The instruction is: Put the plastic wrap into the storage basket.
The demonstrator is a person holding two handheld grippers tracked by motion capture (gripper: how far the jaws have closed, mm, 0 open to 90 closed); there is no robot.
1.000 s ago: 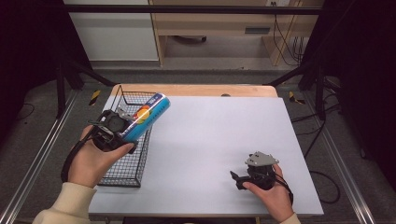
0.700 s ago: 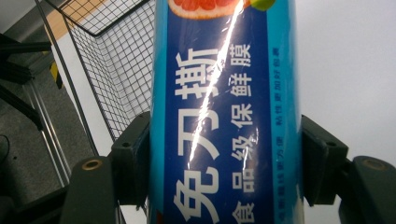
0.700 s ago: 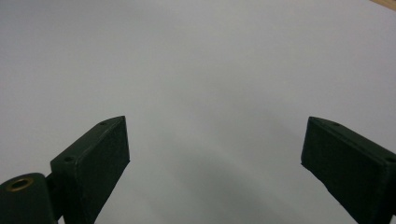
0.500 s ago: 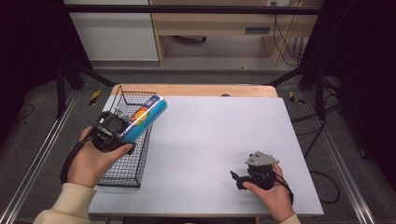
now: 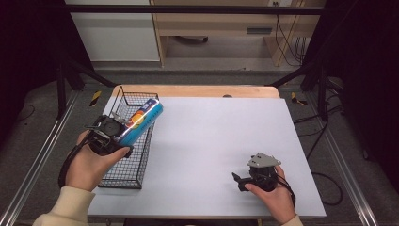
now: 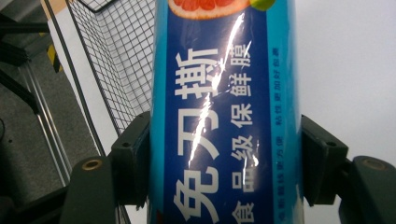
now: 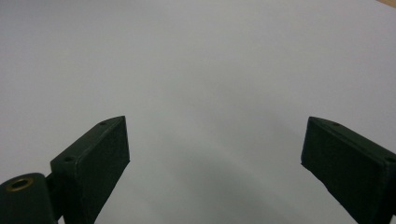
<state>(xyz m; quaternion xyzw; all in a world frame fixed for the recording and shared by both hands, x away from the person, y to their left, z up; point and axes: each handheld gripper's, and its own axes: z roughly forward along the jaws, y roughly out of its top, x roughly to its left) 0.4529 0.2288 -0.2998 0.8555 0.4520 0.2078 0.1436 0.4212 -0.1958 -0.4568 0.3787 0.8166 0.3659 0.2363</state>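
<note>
Right tool (image 5: pixel 241 181) idle on the bench near the front right corner, jaws spread wide, nothing between them. Left tool (image 5: pixel 123 136) clamped across a blue cling-film box (image 5: pixel 139 120), pads on both long sides; the box hangs tilted over the wire basket (image 5: pixel 123 174) at the bench's left edge, far end poking past the basket's right rim. Step looks like carry: box held over the basket, going in or coming out, can't tell which. Next move needs the long box aligned with the basket's length and clear of the rim. Count: one box, one basket, two tools.
</note>
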